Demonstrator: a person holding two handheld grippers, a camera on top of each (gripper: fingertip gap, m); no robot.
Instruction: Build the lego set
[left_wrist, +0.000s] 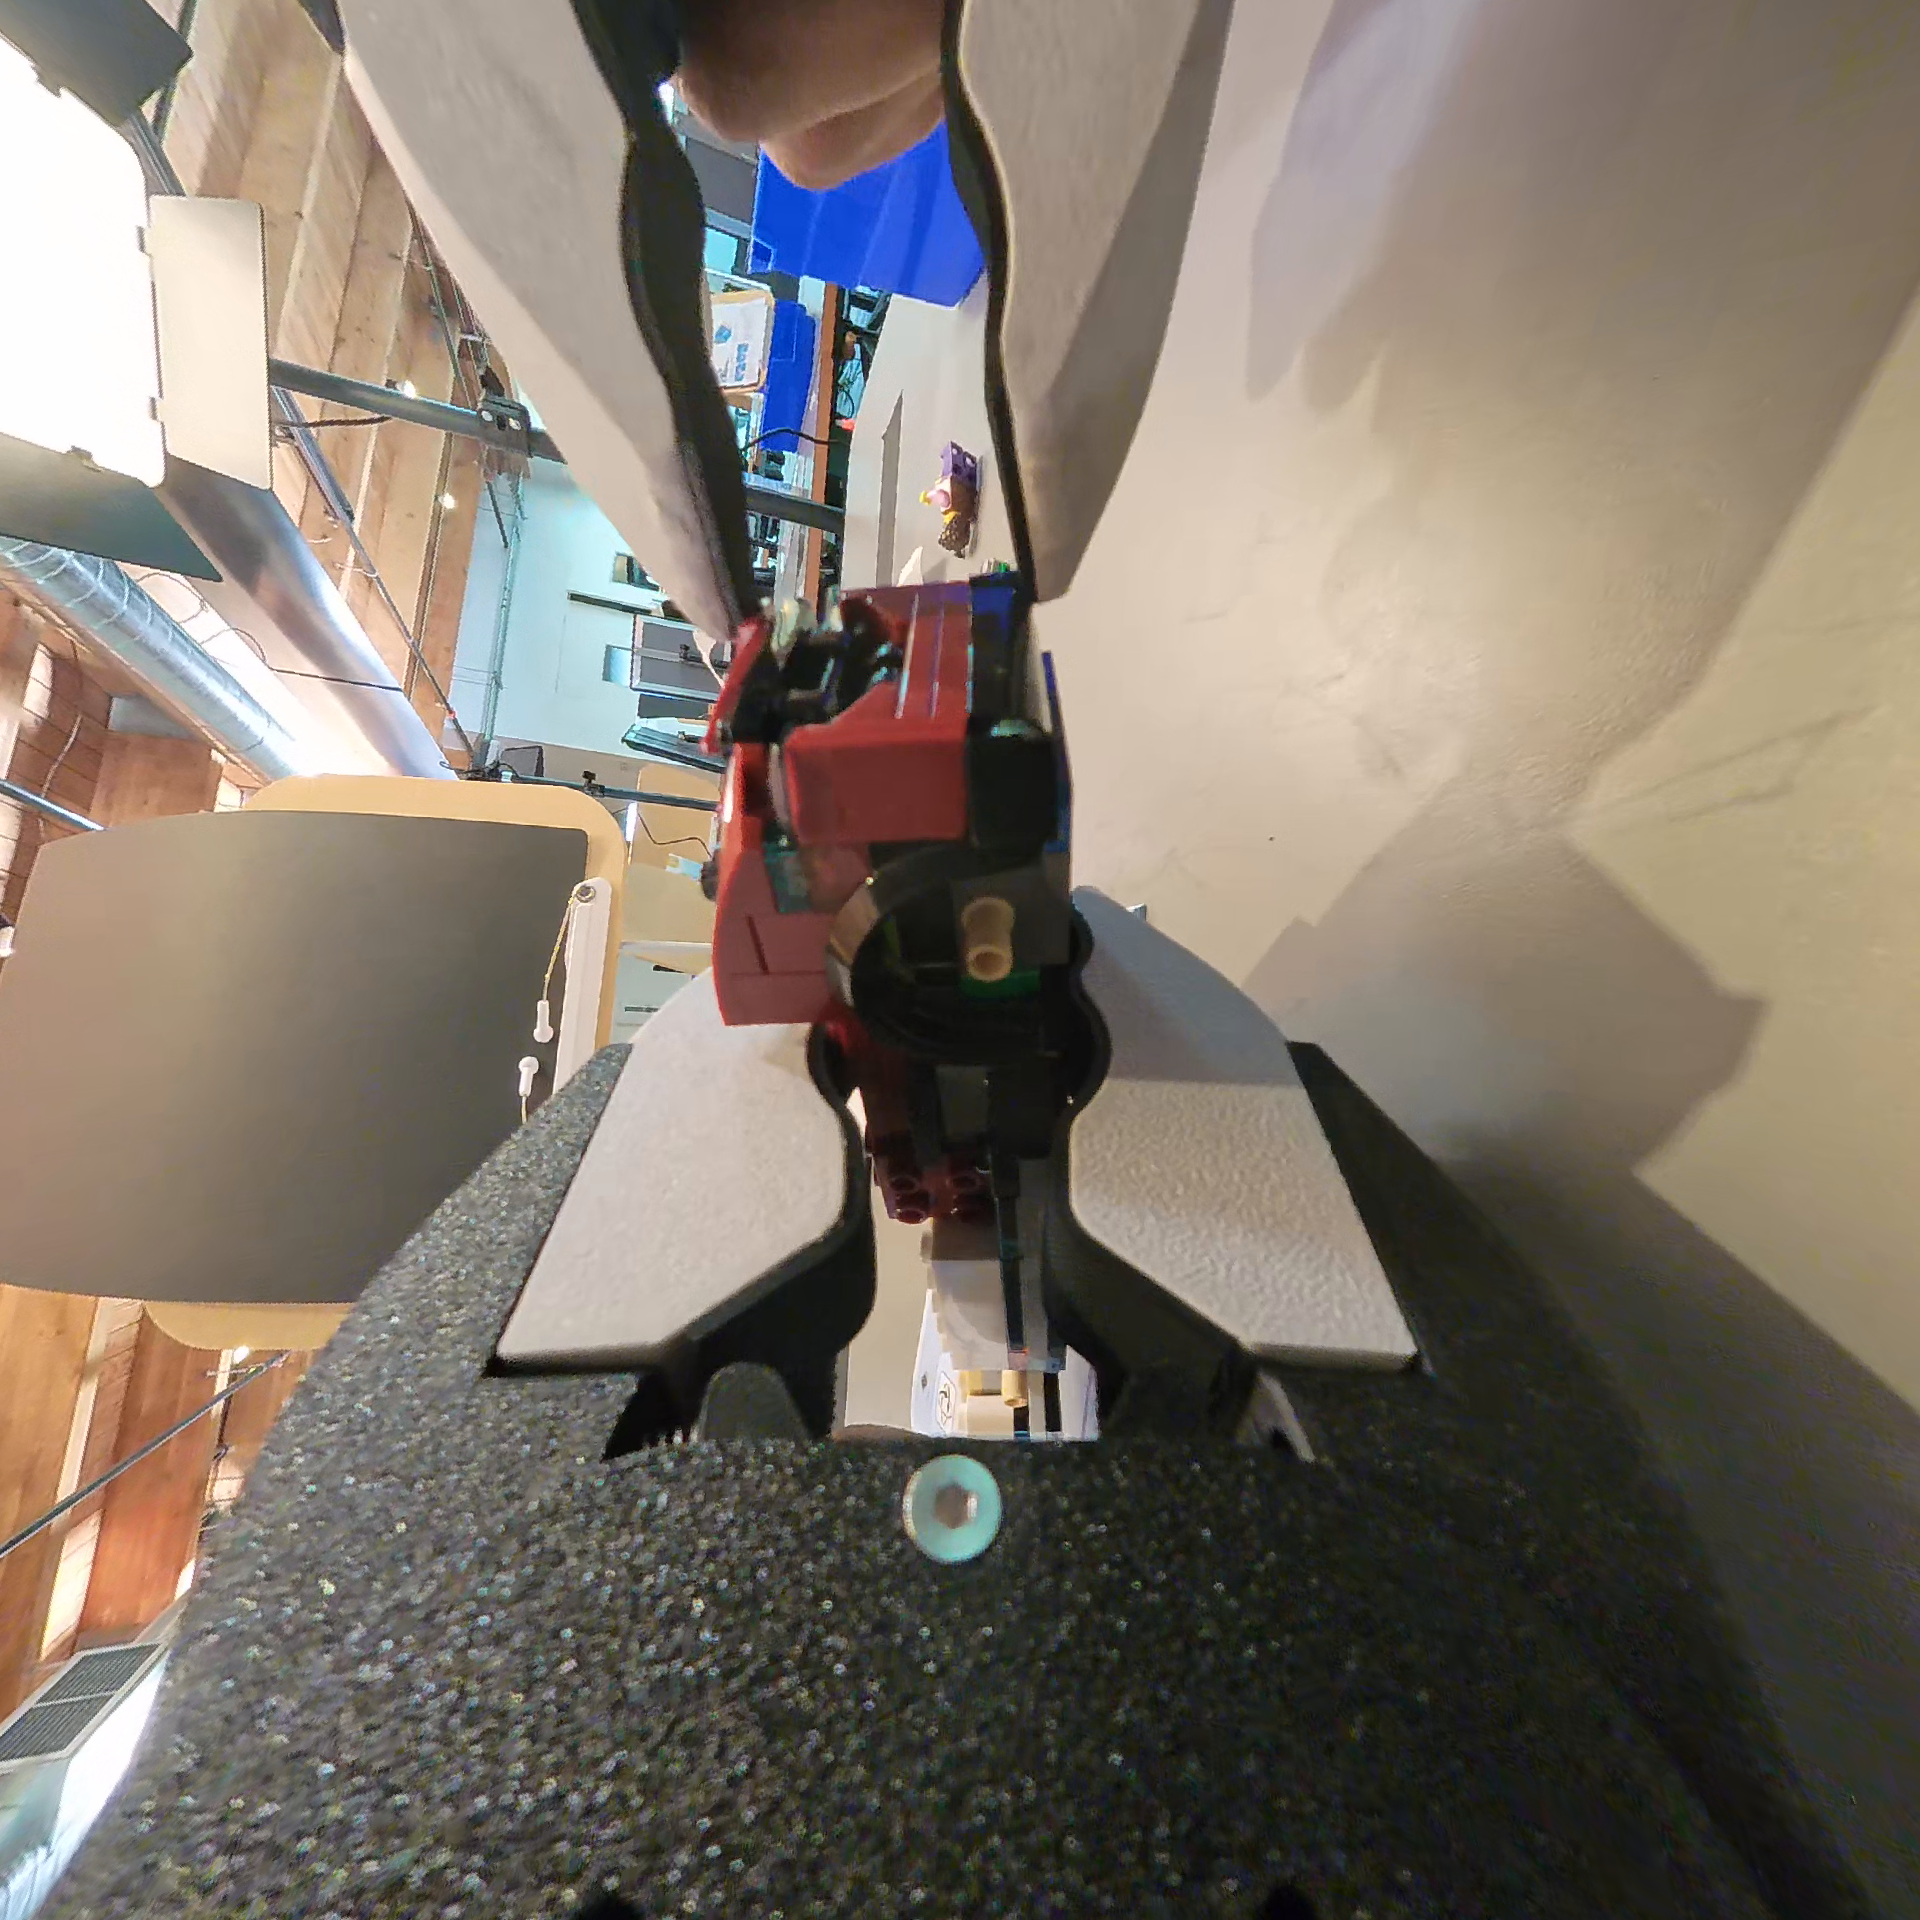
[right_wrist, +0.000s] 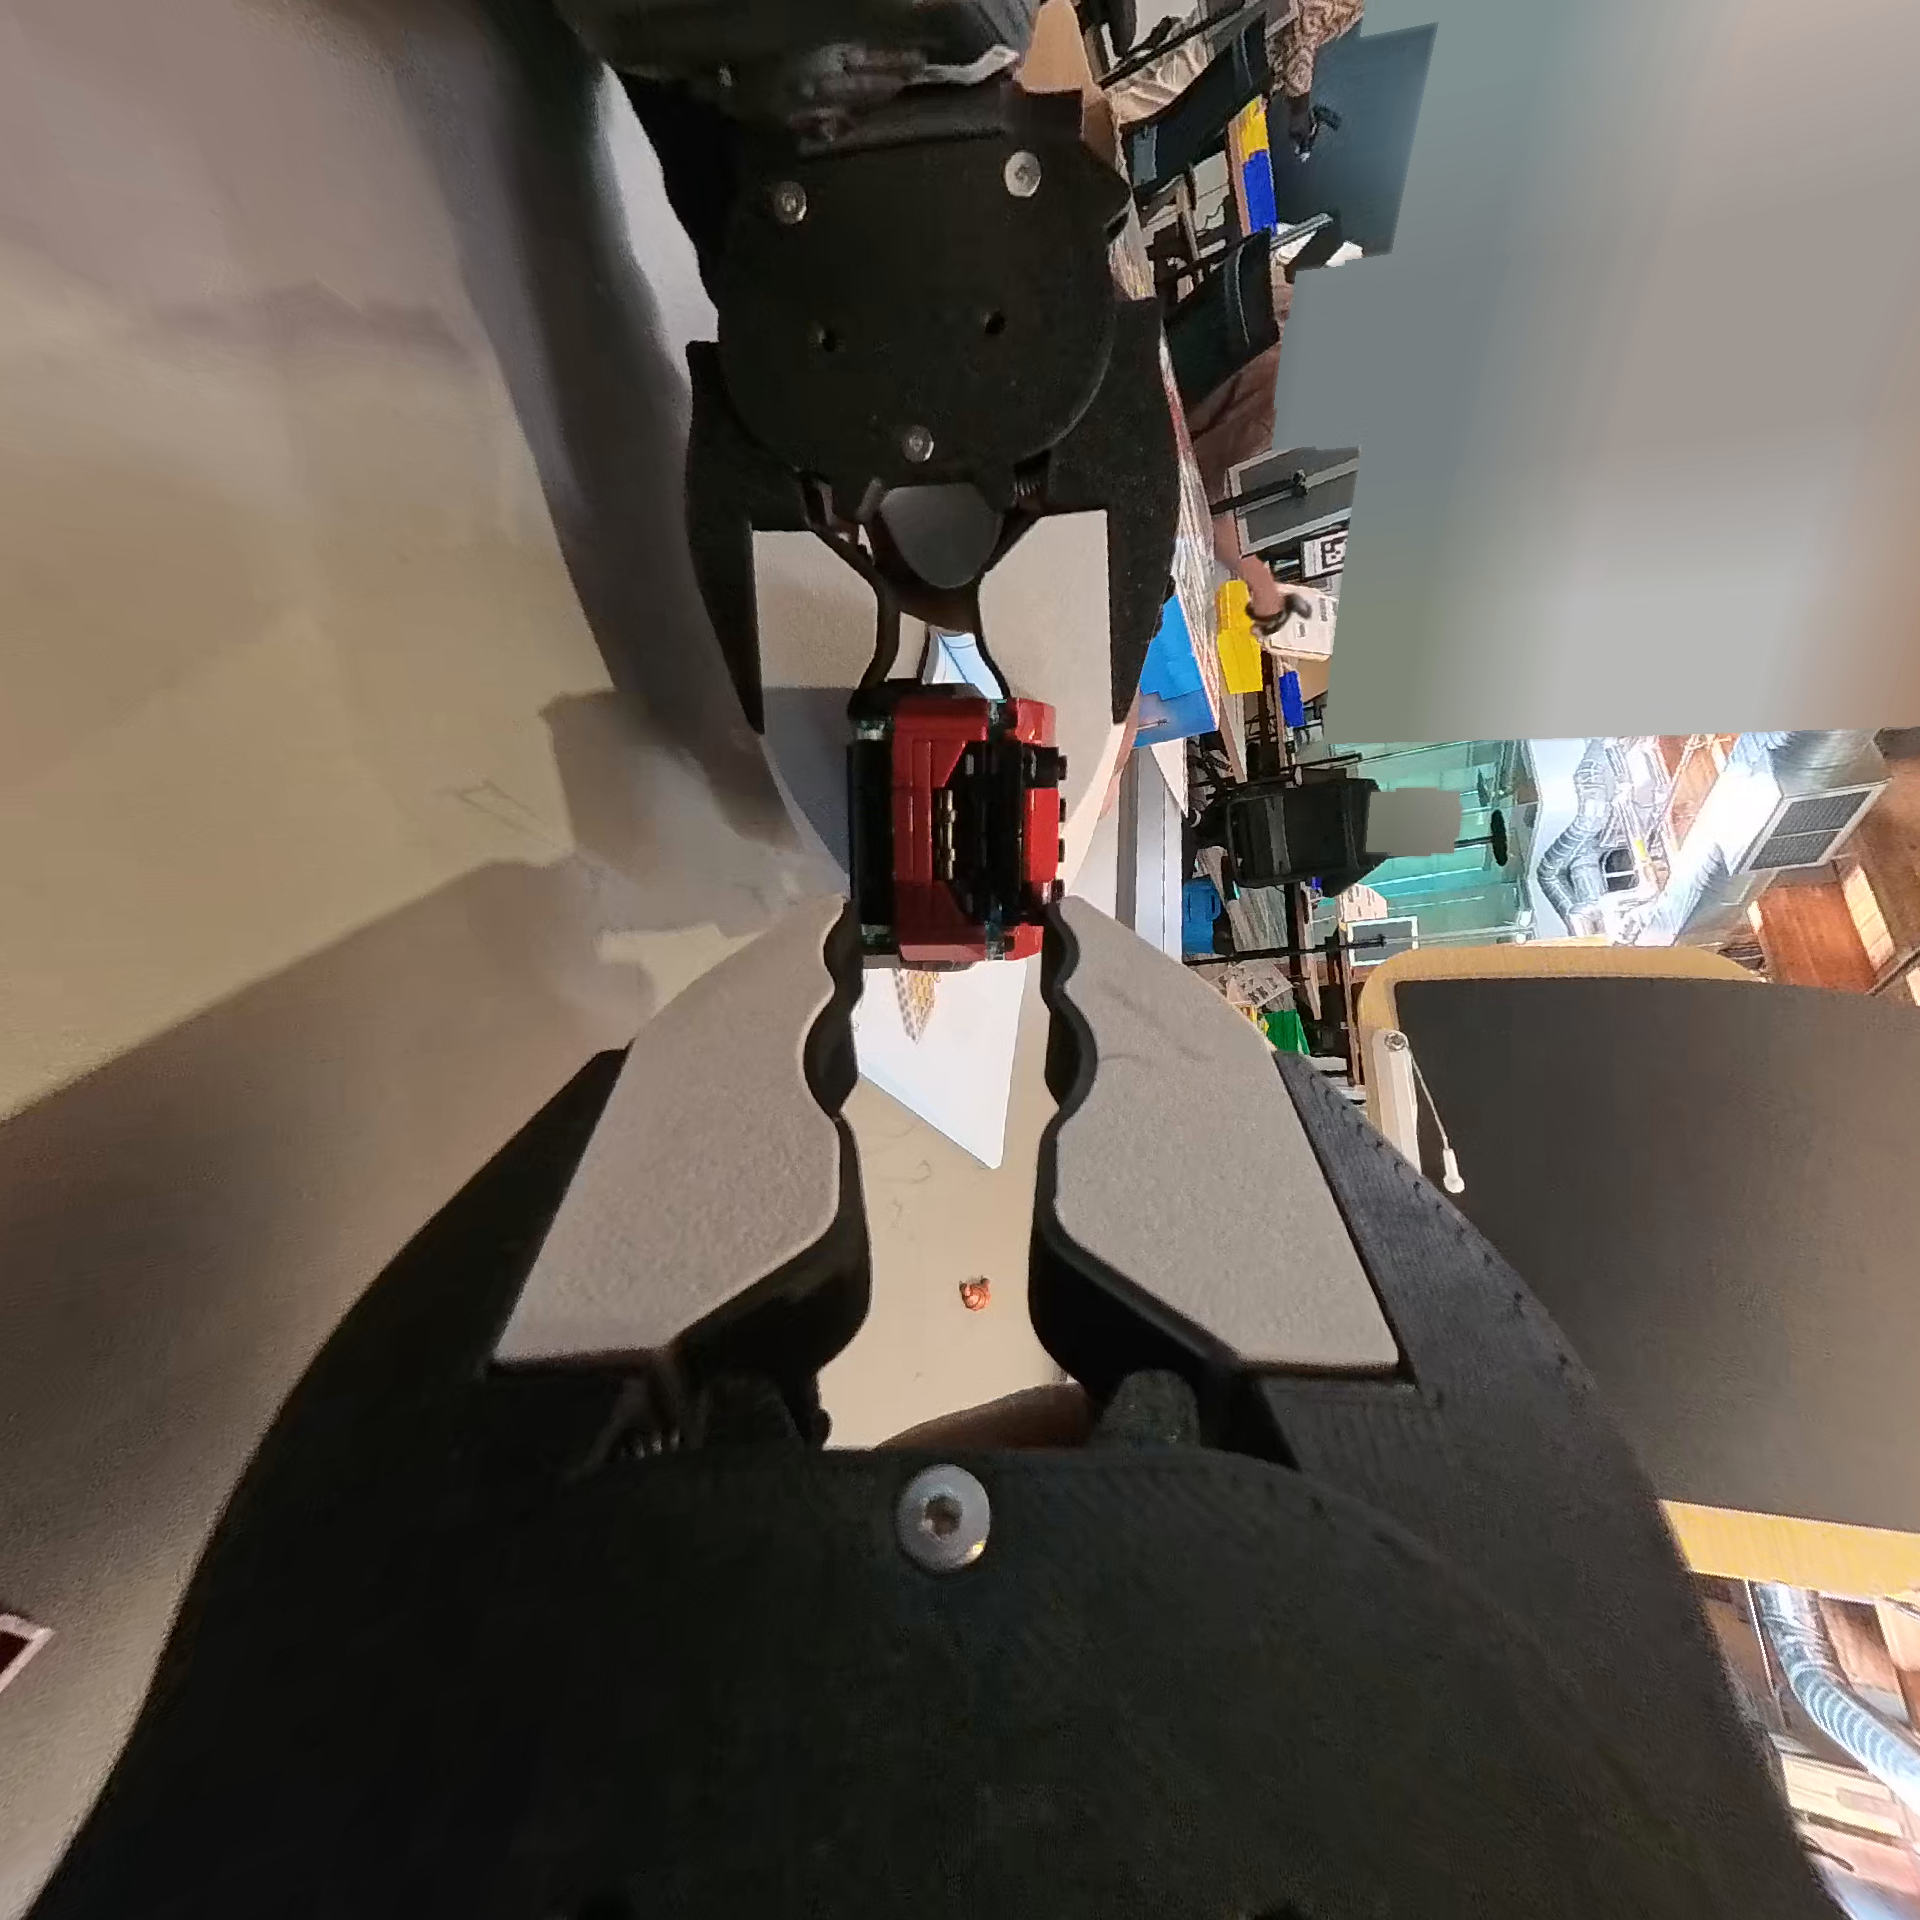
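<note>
A red and black brick-built toy car is held in the air between both grippers, above a pale table. My left gripper is shut on one end of the car, which sits deep between its fingers; a tan peg and a black wheel arch face the camera. My right gripper comes in from the top of the left wrist view and clamps the far end. In the right wrist view the right gripper presses both fingertips on the sides of the car. The left gripper holds the opposite end.
Small purple and brown brick pieces lie on the table beyond the car. A blue bin stands farther back. A tiny orange piece and a white sheet lie below the right gripper. A black chair with a wooden rim is alongside.
</note>
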